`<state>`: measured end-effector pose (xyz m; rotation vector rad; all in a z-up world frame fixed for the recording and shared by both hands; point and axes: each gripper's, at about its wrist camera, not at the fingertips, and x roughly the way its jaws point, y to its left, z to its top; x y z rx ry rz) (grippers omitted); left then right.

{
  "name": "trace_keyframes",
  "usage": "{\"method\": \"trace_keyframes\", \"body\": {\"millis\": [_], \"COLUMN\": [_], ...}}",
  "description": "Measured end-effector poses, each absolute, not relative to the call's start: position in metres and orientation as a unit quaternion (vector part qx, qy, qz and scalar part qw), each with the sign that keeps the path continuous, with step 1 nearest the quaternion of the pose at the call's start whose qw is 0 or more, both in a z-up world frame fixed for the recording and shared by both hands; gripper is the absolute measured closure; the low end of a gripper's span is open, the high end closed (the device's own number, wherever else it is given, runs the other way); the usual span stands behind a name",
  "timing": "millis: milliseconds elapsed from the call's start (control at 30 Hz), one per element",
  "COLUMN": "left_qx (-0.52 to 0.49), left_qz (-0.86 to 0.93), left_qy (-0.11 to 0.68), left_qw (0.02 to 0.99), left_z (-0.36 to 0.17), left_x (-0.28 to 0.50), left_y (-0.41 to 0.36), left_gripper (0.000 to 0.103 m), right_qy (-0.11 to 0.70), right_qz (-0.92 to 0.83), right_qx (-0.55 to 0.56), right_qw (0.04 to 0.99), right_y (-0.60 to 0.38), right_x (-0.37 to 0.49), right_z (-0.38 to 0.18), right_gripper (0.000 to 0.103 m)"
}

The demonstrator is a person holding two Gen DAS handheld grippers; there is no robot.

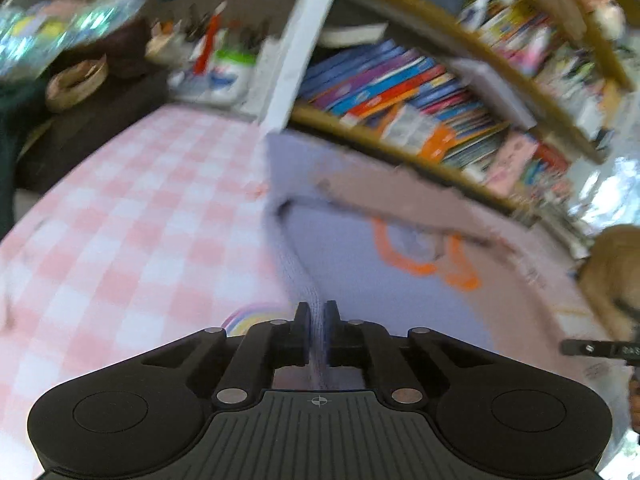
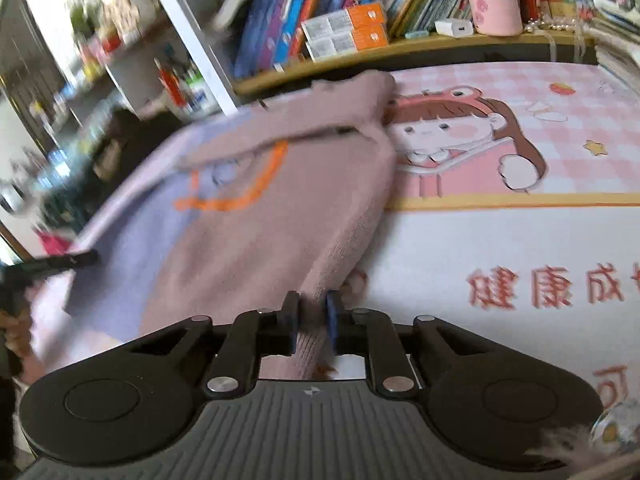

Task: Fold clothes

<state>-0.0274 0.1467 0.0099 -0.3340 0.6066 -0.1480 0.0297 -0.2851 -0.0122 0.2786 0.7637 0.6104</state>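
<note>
Both jaws clamped on sweater (image 2: 248, 216): left gripper (image 1: 319, 330) on lavender edge, right gripper (image 2: 313, 324) on pink. I'd lift evenly, keep hem taut over table (image 2: 500, 240), lay flat.

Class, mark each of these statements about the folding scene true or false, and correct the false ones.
1. The left tool is shut on the lilac edge of the garment. True.
2. The right tool is open and holds nothing. False: it is shut on a pink fold of the garment.
3. The garment bears an orange outline design. True.
4. The garment lies on a plain green cloth. False: it lies on a pink and white checked table cover with a cartoon girl printed on it.
5. A shelf of books stands behind the table. True.
</note>
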Motion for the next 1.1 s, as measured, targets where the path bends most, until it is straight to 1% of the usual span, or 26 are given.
{"method": "trace_keyframes", "body": {"millis": [100,233,333,400,433,533,600,700,733,767,800,833,867,900,1033,1100], "left_qx": [-0.161,-0.15,-0.152,-0.156,-0.158,-0.164,-0.169,-0.172,-0.173,-0.174,-0.174,-0.173,-0.173,-0.174,-0.181,-0.186], "left_qz": [-0.09,-0.069,-0.055,-0.05,-0.047,-0.048,-0.046,-0.046,-0.047,-0.047,-0.047,-0.049,-0.05,-0.049,-0.069,-0.075], "left_qy": [0.289,0.323,0.346,0.361,0.368,0.368,0.366,0.363,0.362,0.361,0.36,0.361,0.362,0.358,0.307,0.314], "left_qw": [0.939,0.932,0.924,0.918,0.915,0.914,0.914,0.915,0.915,0.915,0.915,0.915,0.915,0.916,0.932,0.928], "left_z": [0.024,0.013,0.004,-0.001,-0.003,-0.006,-0.007,-0.008,-0.008,-0.008,-0.009,-0.009,-0.009,-0.008,0.015,0.015], "left_x": [-0.024,-0.021,-0.025,-0.028,-0.029,-0.032,-0.031,-0.028,-0.027,-0.025,-0.022,-0.019,-0.017,-0.016,-0.026,-0.026], "left_y": [0.142,0.143,0.148,0.151,0.152,0.155,0.156,0.154,0.154,0.153,0.152,0.151,0.15,0.15,0.15,0.153], "left_gripper": [0.097,0.097,0.089,0.079,0.077,0.075,0.075,0.076,0.076,0.079,0.085,0.09,0.098,0.098,0.098,0.097], "right_qy": [0.356,0.357,0.381,0.388,0.392,0.397,0.397,0.398,0.4,0.401,0.403,0.401,0.398,0.395,0.331,0.34], "right_qz": [0.304,0.312,0.295,0.287,0.282,0.276,0.276,0.277,0.275,0.274,0.275,0.278,0.281,0.285,0.318,0.321], "right_qx": [0.152,0.169,0.179,0.187,0.192,0.2,0.2,0.201,0.197,0.19,0.182,0.175,0.167,0.16,0.185,0.192], "right_qw": [0.87,0.864,0.858,0.856,0.854,0.852,0.852,0.852,0.852,0.853,0.854,0.855,0.857,0.858,0.869,0.863], "right_y": [-0.285,-0.286,-0.295,-0.302,-0.305,-0.311,-0.31,-0.307,-0.304,-0.299,-0.294,-0.288,-0.283,-0.278,-0.28,-0.279], "right_x": [0.031,0.033,0.035,0.034,0.034,0.033,0.033,0.035,0.036,0.038,0.04,0.041,0.043,0.044,0.037,0.038], "right_z": [-0.009,-0.01,-0.024,-0.029,-0.03,-0.033,-0.032,-0.031,-0.029,-0.028,-0.026,-0.024,-0.023,-0.021,0.0,-0.001], "right_gripper": [0.091,0.091,0.091,0.09,0.088,0.087,0.086,0.078,0.078,0.077,0.077,0.084,0.091,0.091,0.092,0.092]}}
